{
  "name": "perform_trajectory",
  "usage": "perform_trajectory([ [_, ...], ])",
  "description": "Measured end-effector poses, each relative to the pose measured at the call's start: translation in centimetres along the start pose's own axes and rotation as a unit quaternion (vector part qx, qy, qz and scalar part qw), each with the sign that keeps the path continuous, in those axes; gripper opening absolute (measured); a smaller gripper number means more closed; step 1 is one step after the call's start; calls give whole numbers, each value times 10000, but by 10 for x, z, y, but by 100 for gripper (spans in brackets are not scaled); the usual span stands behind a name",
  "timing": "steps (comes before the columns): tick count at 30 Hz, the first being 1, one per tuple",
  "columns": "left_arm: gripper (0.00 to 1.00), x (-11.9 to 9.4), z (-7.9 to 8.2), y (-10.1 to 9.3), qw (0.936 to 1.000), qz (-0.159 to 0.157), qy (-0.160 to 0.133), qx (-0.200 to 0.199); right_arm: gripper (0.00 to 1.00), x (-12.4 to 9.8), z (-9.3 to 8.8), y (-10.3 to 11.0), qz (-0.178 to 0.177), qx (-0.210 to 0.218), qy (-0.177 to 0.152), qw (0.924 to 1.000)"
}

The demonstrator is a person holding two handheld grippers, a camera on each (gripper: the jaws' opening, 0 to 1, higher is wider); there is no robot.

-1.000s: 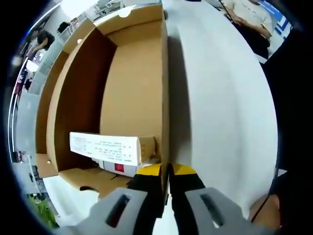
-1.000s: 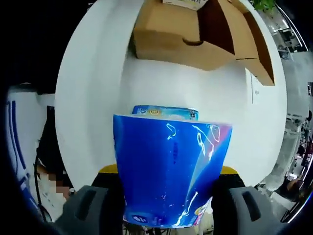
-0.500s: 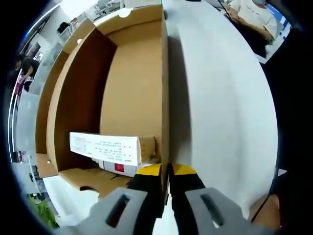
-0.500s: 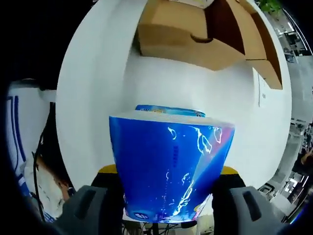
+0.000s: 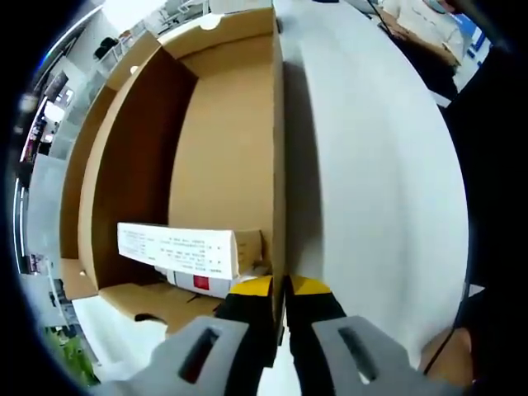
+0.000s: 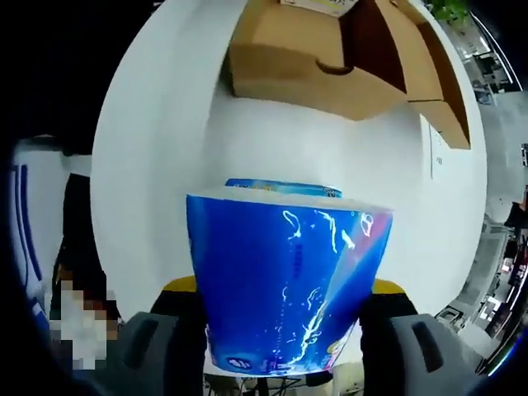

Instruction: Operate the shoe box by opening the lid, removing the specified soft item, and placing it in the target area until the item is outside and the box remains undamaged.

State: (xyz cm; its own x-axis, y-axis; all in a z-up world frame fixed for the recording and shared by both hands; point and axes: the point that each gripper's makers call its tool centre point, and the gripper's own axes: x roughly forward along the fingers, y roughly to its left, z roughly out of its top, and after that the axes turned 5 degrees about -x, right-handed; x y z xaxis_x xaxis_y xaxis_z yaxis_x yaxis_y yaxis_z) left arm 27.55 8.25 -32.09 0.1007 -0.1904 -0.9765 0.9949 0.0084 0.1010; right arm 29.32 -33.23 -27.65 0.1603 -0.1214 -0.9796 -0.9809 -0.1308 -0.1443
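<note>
The brown cardboard shoe box (image 5: 223,165) stands open in the left gripper view, its lid folded back at the left. My left gripper (image 5: 279,290) is shut on the box's thin side wall (image 5: 279,190), its yellow-tipped fingers pinching the edge. A white label strip (image 5: 177,246) lies at the box's near end. In the right gripper view my right gripper (image 6: 285,289) is shut on a shiny blue soft tissue pack (image 6: 285,289), held above the white table (image 6: 173,157). The shoe box (image 6: 330,62) lies beyond it at the top.
The round white table (image 5: 379,181) spreads to the right of the box. A seated person (image 5: 421,29) is at the far upper right. A small paper label (image 6: 434,148) lies on the table near the box. Office furniture stands around the table's edge.
The right gripper view has shifted slightly, with the blue pack still held. The left gripper holds the box wall unchanged.
</note>
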Motion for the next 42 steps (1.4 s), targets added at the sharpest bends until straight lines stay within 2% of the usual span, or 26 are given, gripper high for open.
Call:
perform_trajectory([
  [9,5,0,0,0,10000,-17,3,-3,80,-5,-1,-3,-106,211,-119,9997],
  [13,5,0,0,0,10000,-9,-2,0,86,-8,2,1,-73,228,-222,9995],
  [20,5,0,0,0,10000,-4,2,2,88,-23,-3,-2,-253,411,-250,9985],
  [24,5,0,0,0,10000,-11,-9,5,88,-34,2,-6,-395,542,-407,9969],
  [27,5,0,0,-1,10000,-20,-20,14,88,-45,18,-14,-583,858,-885,9907],
  [30,5,0,0,-1,10000,-25,-29,13,84,-58,29,-24,-778,959,-1148,9857],
  [33,5,0,1,-1,10000,-42,-45,-4,80,-76,52,-34,-938,858,-1637,9783],
  [37,5,0,1,0,10000,-48,-53,1,80,-92,74,-46,-1104,757,-1876,9731],
  [40,5,0,1,-1,10000,-54,-68,8,80,-104,98,-59,-1268,670,-2160,9658],
  [42,5,0,1,-1,9999,-61,-81,13,80,-112,124,-71,-1411,541,-2421,9584],
])
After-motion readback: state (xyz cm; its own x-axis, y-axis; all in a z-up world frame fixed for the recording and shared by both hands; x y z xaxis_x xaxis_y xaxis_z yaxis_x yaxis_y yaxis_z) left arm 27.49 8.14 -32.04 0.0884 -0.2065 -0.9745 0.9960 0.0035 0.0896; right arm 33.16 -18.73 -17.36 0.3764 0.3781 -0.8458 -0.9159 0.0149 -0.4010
